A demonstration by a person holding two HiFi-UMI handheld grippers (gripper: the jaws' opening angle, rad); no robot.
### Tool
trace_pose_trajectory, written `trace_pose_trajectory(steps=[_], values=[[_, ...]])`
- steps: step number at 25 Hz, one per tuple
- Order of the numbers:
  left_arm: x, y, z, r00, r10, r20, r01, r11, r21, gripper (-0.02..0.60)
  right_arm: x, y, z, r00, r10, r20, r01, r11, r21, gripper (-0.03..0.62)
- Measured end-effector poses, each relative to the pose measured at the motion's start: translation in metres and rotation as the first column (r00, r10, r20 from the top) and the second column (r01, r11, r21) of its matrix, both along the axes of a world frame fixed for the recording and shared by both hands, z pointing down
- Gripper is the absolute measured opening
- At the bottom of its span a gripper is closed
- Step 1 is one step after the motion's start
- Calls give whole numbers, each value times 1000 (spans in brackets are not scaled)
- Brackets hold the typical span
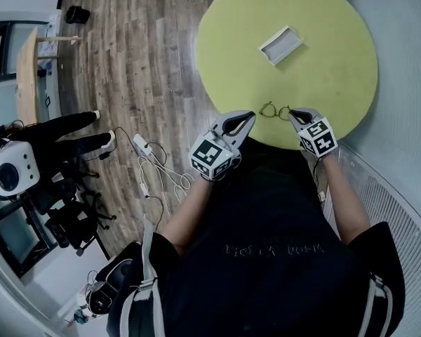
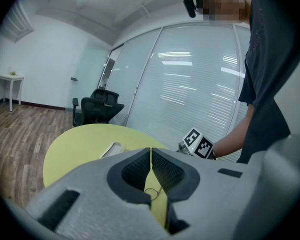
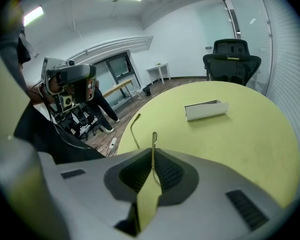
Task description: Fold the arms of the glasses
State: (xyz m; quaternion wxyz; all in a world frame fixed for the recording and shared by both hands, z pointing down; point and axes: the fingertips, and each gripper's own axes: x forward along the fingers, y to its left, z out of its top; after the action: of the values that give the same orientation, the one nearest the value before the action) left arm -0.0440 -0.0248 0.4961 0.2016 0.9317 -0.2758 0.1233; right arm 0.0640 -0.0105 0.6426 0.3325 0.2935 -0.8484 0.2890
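Thin wire-framed glasses (image 1: 275, 111) sit at the near edge of the round yellow-green table (image 1: 323, 62), between my two grippers. My right gripper (image 1: 292, 112) is shut on one arm of the glasses (image 3: 153, 140), which sticks up past the fingertips (image 3: 153, 151). The other arm (image 3: 134, 129) stands free just to the left. My left gripper (image 1: 251, 116) is shut just left of the frame. In the left gripper view a bit of wire rim (image 2: 152, 191) shows through the gap below the closed tips (image 2: 151, 150). I cannot tell whether it touches the pads.
A small white open box (image 1: 281, 45) lies farther out on the table. A power strip and cables (image 1: 142, 144) trail on the wooden floor to the left, near a seated person's legs (image 1: 63, 128). A black office chair (image 3: 232, 59) stands behind the table by the glass wall.
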Motion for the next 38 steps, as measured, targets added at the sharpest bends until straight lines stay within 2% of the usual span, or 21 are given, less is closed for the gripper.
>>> trace_pose_trajectory(steps=[5, 9, 21, 32, 38], values=[[-1, 0, 2, 1000, -11, 2, 11, 1000, -7, 20, -7, 2, 0, 997, -74, -30, 75, 997, 23, 32], [-3, 3, 3, 1000, -29, -7, 29, 999, -17, 21, -18, 9, 3, 990, -131, -54, 131, 991, 7, 32], [-19, 16, 6, 996, -89, -1, 89, 995, -40, 21, -60, 4, 14, 955, -275, -114, 280, 959, 35, 32], [-28, 18, 6, 993, -121, -2, 120, 991, -53, 21, -82, 4, 27, 928, -341, -149, 347, 938, 17, 32], [-33, 23, 7, 994, -109, 3, 109, 992, -58, 21, -92, 6, 44, 930, -335, -153, 337, 941, -16, 32]])
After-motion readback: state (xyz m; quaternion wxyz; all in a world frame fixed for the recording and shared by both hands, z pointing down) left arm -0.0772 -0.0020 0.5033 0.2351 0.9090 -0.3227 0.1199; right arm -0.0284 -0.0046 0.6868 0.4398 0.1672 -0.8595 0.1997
